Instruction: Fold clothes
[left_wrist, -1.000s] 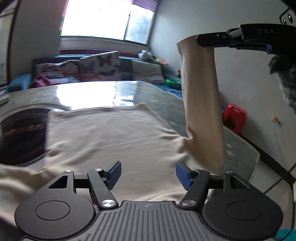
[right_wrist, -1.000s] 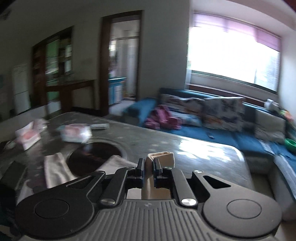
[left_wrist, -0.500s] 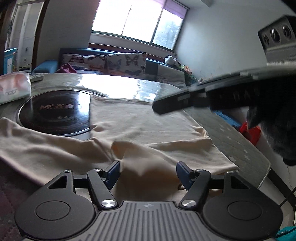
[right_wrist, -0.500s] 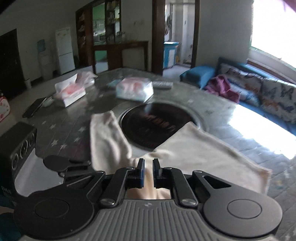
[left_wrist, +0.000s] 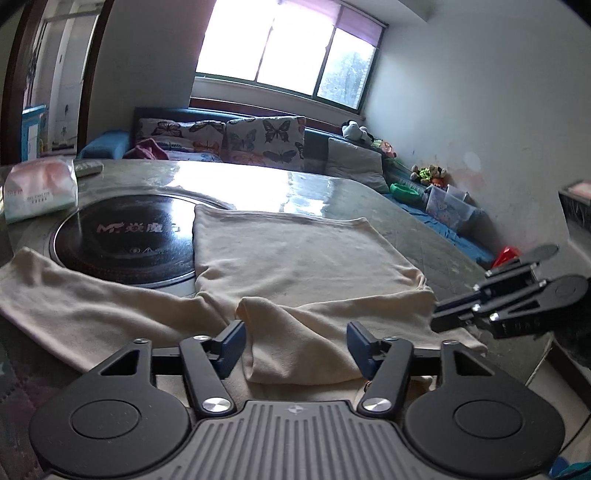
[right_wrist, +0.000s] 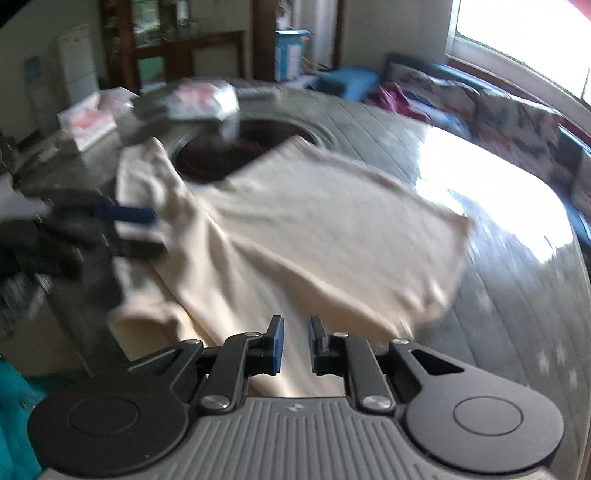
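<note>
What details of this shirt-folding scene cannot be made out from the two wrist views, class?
- Cream shirt, near hem: hidden behind the left gripper body, left wrist view.
- Tissue packs: motion blur, right wrist view.
- Right gripper: pads slightly apart; cloth contact unclear.
- Cooktop lettering: too small.

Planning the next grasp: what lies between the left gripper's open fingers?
The cream garment's folded-in sleeve, seen in the left wrist view.

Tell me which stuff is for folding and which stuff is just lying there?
For the folding:
- cream shirt
- left gripper, fingers open
- right gripper, fingers slightly apart

Just lying about:
- tissue pack
- remote
- round black hob
- butterfly cushions
- soft toys
</note>
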